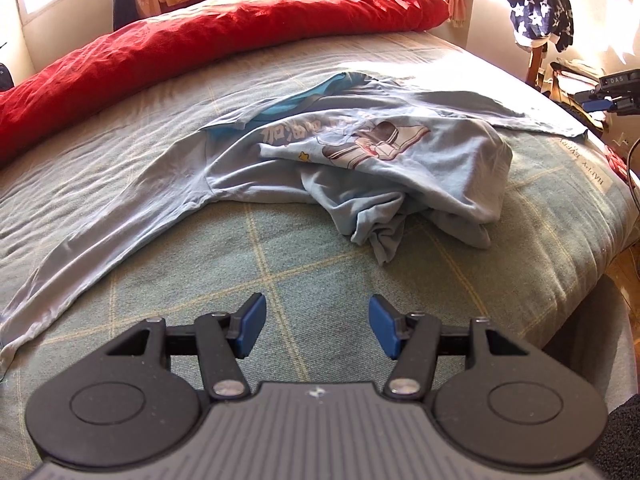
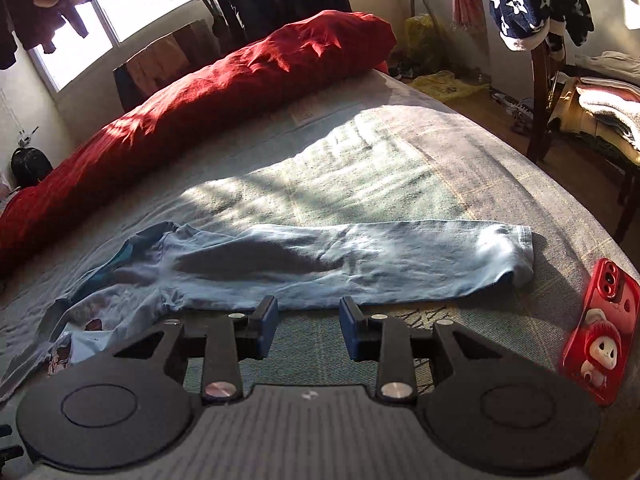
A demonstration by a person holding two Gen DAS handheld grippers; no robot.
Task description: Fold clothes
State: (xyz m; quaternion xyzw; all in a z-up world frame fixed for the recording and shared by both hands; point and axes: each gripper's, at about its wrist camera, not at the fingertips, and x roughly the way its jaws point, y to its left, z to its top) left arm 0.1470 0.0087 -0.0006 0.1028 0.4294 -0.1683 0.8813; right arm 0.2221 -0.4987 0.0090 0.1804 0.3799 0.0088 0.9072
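A light blue long-sleeved shirt [image 1: 360,148] with a cartoon print lies on the bed, its body bunched in a heap and one sleeve [image 1: 100,224] stretched toward the near left. In the right wrist view its other sleeve [image 2: 360,260] lies flat across the bed. My left gripper [image 1: 317,326] hovers over bare bedcover in front of the heap, open, nothing between its blue pads. My right gripper [image 2: 308,326] is just short of the flat sleeve, open and empty, jaws narrower than the left's.
A red duvet [image 1: 200,48] runs along the bed's far side. A red phone case [image 2: 600,332] lies near the bed's right edge. A chair with a star-patterned garment [image 2: 532,4] and stacked towels [image 2: 608,104] stand right of the bed. Clothes hang by the window.
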